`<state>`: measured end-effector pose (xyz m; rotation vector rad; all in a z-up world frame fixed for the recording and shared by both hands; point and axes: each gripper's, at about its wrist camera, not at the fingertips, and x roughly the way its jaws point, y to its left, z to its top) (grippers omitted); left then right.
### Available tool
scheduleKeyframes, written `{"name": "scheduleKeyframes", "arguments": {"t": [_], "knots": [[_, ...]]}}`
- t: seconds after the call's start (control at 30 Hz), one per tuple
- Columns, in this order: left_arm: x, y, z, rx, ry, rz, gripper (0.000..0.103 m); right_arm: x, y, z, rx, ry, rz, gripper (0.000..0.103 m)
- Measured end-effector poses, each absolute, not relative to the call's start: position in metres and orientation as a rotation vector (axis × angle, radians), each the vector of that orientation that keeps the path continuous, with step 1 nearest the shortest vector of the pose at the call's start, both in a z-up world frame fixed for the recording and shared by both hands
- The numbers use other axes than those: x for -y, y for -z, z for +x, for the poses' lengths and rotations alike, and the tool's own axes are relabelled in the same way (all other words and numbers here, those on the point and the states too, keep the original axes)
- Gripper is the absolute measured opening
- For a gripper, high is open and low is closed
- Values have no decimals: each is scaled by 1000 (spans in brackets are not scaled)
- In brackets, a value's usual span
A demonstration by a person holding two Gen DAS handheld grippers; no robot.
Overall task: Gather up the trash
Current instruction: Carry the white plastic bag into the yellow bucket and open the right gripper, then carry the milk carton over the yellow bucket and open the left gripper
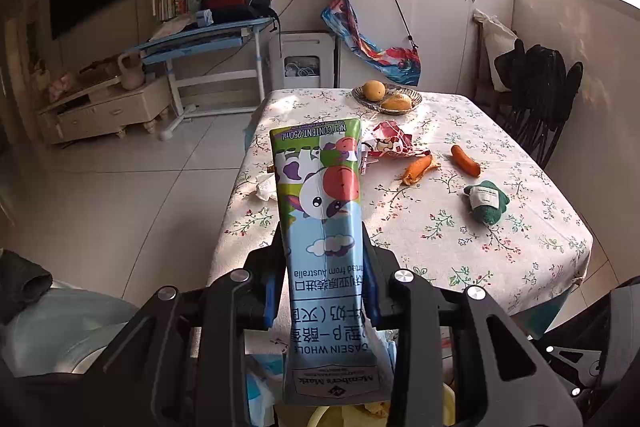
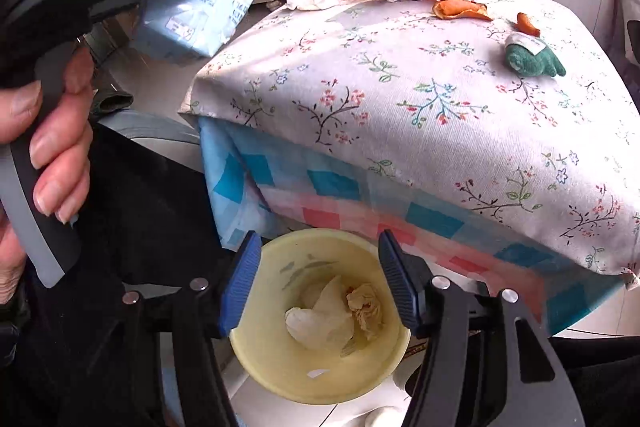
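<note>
Left wrist view: the left gripper (image 1: 322, 291) has its jaws clamped on a flattened milk carton (image 1: 320, 211), which is held upside down in the air near the table (image 1: 460, 251). The right gripper (image 2: 320, 283) hangs with jaws spread wide and nothing between them, directly above a yellow bin (image 2: 280, 367) containing crumpled tissues (image 2: 320, 319). On the floral tablecloth lie a red wrapper (image 1: 390, 143), orange peels (image 1: 418, 169), a sausage (image 1: 466, 159) and a green plush toy (image 1: 486, 202).
</note>
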<state>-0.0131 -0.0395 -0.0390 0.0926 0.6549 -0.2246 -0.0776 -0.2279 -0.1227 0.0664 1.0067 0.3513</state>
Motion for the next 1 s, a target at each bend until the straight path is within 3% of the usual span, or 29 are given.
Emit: {"name": "scheduleKeyframes", "arguments": {"t": [0.13, 0.27, 0.63, 1.0], "knots": [[43, 40, -16, -655, 228, 108, 31, 247, 101, -78, -877, -254, 110, 73], [45, 42, -18, -660, 233, 122, 31, 265, 92, -77, -815, -175, 168, 76], [62, 65, -44, -731, 288, 182, 31, 297, 85, -68, -723, -55, 274, 80], [77, 113, -85, -954, 390, 197, 31, 313, 84, -68, -695, -20, 319, 82]]}}
